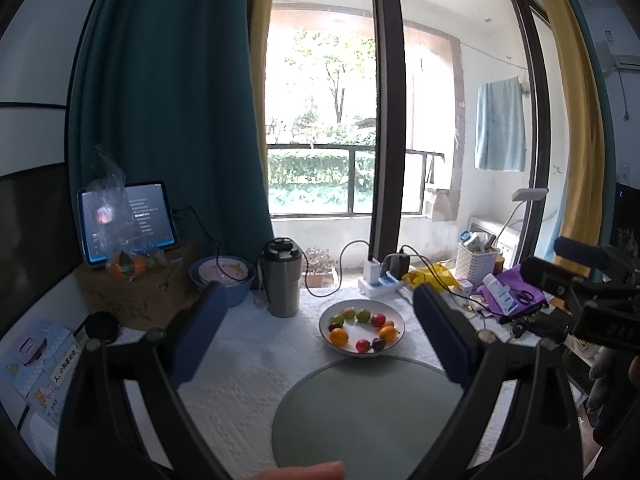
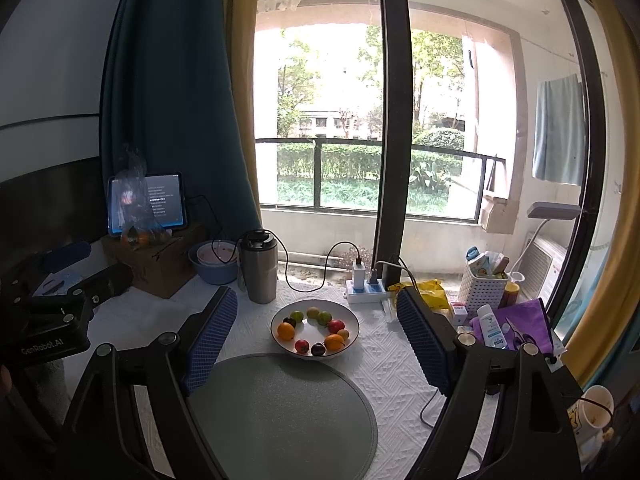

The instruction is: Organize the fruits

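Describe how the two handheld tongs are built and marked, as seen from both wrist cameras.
Both tongs, left and right, have black angular frames with silver pivot bolts and blue pads with a fine grid texture. The left body carries white "GenRobot.AI" lettering. No cables or sleeves are clearly visible on them.

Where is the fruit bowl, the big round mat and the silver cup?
fruit bowl (image 2: 352, 322), right wrist view, bare right inner wall.
round mat (image 2: 280, 412), right wrist view, its middle.
silver cup (image 2: 260, 276), right wrist view, its metal body.

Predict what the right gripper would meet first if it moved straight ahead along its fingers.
Probably the white bowl of small fruits, past the grey round mat; the open right gripper points slightly downward, though depth is unclear.
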The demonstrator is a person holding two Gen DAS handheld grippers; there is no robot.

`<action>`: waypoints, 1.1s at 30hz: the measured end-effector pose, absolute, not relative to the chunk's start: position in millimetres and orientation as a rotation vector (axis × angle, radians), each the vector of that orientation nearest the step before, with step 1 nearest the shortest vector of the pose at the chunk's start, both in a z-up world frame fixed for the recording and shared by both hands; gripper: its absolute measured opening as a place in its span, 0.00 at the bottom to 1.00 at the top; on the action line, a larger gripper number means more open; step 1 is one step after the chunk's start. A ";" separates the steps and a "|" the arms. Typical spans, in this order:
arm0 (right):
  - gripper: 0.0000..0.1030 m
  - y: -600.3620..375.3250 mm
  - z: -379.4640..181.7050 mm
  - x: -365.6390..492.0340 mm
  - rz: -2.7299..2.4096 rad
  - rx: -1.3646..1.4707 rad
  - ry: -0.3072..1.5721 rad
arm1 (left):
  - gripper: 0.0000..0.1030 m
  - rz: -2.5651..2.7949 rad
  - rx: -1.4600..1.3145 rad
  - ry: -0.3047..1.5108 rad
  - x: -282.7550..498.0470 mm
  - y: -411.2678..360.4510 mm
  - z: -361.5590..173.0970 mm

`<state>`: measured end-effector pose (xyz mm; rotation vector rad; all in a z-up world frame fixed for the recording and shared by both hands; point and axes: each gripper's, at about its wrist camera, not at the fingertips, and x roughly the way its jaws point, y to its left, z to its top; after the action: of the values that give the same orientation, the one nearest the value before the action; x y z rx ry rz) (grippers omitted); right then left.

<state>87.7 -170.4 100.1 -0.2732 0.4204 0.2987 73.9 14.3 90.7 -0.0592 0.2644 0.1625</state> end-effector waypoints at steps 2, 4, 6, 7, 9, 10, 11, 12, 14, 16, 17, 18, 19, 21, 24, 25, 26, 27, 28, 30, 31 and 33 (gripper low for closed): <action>0.82 -171.0 99.9 87.3 0.299 -0.273 0.419 | 0.92 0.162 -0.061 0.266 74.2 14.6 90.5; 0.82 -170.8 100.0 87.3 0.299 -0.272 0.420 | 0.92 0.161 -0.070 0.265 74.3 14.6 90.6; 0.82 -170.5 99.9 87.1 0.300 -0.273 0.418 | 0.92 0.155 -0.081 0.262 73.1 15.2 91.1; 0.82 -170.5 99.7 86.9 0.300 -0.274 0.418 | 0.92 0.155 -0.083 0.259 72.2 15.2 91.4; 0.82 -170.2 99.7 86.5 0.300 -0.274 0.417 | 0.92 0.158 -0.083 0.256 71.6 15.3 91.8; 0.82 -170.4 99.8 86.2 0.300 -0.273 0.416 | 0.92 0.158 -0.084 0.257 71.8 15.4 91.6; 0.82 -170.6 100.0 86.6 0.301 -0.273 0.415 | 0.92 0.158 -0.085 0.259 72.4 15.7 91.3; 0.82 -170.8 100.0 86.7 0.300 -0.271 0.415 | 0.92 0.158 -0.086 0.261 72.6 15.7 91.0; 0.82 -170.6 99.7 86.5 0.300 -0.271 0.415 | 0.92 0.157 -0.085 0.262 72.9 15.3 90.8; 0.82 -170.9 100.2 86.6 0.301 -0.272 0.415 | 0.92 0.156 -0.085 0.261 72.8 15.1 91.0; 0.82 -171.0 100.2 86.5 0.301 -0.272 0.415 | 0.92 0.155 -0.084 0.260 72.6 14.9 91.0; 0.82 -170.7 100.3 86.5 0.300 -0.271 0.415 | 0.92 0.155 -0.084 0.260 72.6 14.8 91.0; 0.82 -170.8 100.2 86.4 0.300 -0.271 0.414 | 0.92 0.155 -0.084 0.260 72.2 14.8 90.8; 0.82 -170.8 99.9 86.7 0.300 -0.271 0.415 | 0.92 0.155 -0.084 0.261 72.4 14.7 90.7; 0.82 -170.9 100.3 86.6 0.300 -0.272 0.415 | 0.92 0.156 -0.083 0.260 72.3 14.7 90.8; 0.82 -170.9 100.3 86.6 0.300 -0.271 0.415 | 0.92 0.155 -0.083 0.260 72.2 14.7 90.8; 0.82 -170.9 100.2 86.4 0.300 -0.271 0.414 | 0.92 0.155 -0.083 0.260 72.0 14.4 90.7; 0.82 -171.0 100.3 86.8 0.301 -0.272 0.414 | 0.92 0.155 -0.082 0.260 71.9 14.2 90.7; 0.82 -171.1 100.2 86.8 0.301 -0.271 0.415 | 0.92 0.155 -0.082 0.261 72.1 14.3 90.6; 0.82 -171.1 100.1 86.7 0.301 -0.271 0.415 | 0.92 0.154 -0.082 0.260 71.8 14.3 90.6; 0.82 -171.2 100.0 86.7 0.301 -0.271 0.415 | 0.92 0.154 -0.082 0.261 72.2 14.2 90.6; 0.82 -171.3 100.2 86.8 0.301 -0.271 0.415 | 0.92 0.153 -0.082 0.261 71.9 14.1 90.6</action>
<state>86.8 -171.3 100.2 -0.2712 0.4154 0.3010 71.9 14.1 90.6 -0.0823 0.2615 0.1530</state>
